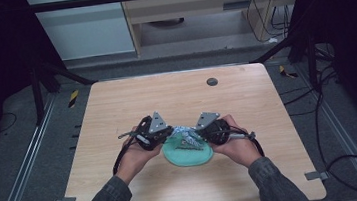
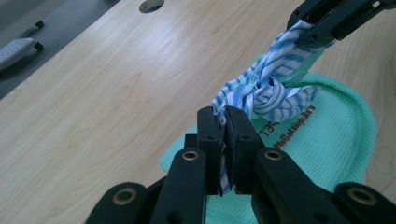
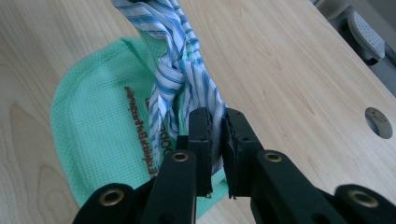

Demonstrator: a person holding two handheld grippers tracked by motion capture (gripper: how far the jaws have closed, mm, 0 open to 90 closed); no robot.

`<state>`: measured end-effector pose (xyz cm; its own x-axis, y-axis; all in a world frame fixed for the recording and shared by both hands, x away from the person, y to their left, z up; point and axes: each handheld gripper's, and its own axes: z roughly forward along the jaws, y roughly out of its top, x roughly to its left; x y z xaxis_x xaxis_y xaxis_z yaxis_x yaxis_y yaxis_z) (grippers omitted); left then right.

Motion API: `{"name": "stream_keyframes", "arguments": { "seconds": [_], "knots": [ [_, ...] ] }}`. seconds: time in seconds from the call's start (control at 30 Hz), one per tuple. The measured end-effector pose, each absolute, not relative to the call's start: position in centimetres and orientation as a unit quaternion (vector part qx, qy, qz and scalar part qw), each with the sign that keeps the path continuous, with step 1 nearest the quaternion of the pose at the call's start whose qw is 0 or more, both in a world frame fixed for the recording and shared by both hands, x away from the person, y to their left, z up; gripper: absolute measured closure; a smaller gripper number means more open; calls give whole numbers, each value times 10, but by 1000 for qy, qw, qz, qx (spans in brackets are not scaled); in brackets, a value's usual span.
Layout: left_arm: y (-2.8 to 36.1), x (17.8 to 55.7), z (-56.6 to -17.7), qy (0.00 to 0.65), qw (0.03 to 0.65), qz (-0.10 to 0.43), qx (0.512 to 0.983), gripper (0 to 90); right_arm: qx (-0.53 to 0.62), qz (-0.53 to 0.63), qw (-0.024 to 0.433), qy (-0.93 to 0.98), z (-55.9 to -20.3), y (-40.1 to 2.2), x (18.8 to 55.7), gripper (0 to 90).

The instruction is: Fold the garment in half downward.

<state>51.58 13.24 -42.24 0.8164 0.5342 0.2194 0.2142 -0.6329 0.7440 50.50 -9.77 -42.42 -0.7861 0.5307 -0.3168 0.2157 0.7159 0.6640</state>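
Blue-striped cloth [image 2: 261,88] already carries a knot at its middle and hangs taut over the green mesh bag [image 1: 188,155] near the counter's [image 1: 176,95] middle, each end pinched by left tongs [image 2: 223,140] and right tongs [image 3: 215,140], so likely only tightening remains.

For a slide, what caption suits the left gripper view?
Two grippers pinch opposite ends of a knotted striped cloth above a green mesh pouch.

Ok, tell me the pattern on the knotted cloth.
The knotted cloth has blue and white stripes, clearest in the right gripper view.
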Motion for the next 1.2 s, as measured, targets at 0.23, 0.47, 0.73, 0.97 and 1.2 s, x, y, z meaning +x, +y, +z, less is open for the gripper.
{"name": "stream_keyframes", "arguments": {
  "seconds": [0.23, 0.47, 0.73, 0.97, 1.2],
  "knots": [
    [134, 509, -432, 219, 374, 216, 875, 853, 209, 313, 244, 894, -431, -97, 500, 818],
    [135, 505, -439, 225, 375, 206, 876, 853, 209, 314, 235, 896, -438, -97, 495, 807],
    [137, 497, -446, 224, 376, 200, 876, 853, 206, 314, 230, 898, -446, -96, 489, 814],
    [139, 496, -449, 230, 383, 190, 874, 853, 203, 309, 226, 901, -449, -94, 486, 821],
    [140, 490, -456, 229, 383, 183, 876, 853, 204, 311, 219, 902, -454, -97, 481, 823]
  ]
}}
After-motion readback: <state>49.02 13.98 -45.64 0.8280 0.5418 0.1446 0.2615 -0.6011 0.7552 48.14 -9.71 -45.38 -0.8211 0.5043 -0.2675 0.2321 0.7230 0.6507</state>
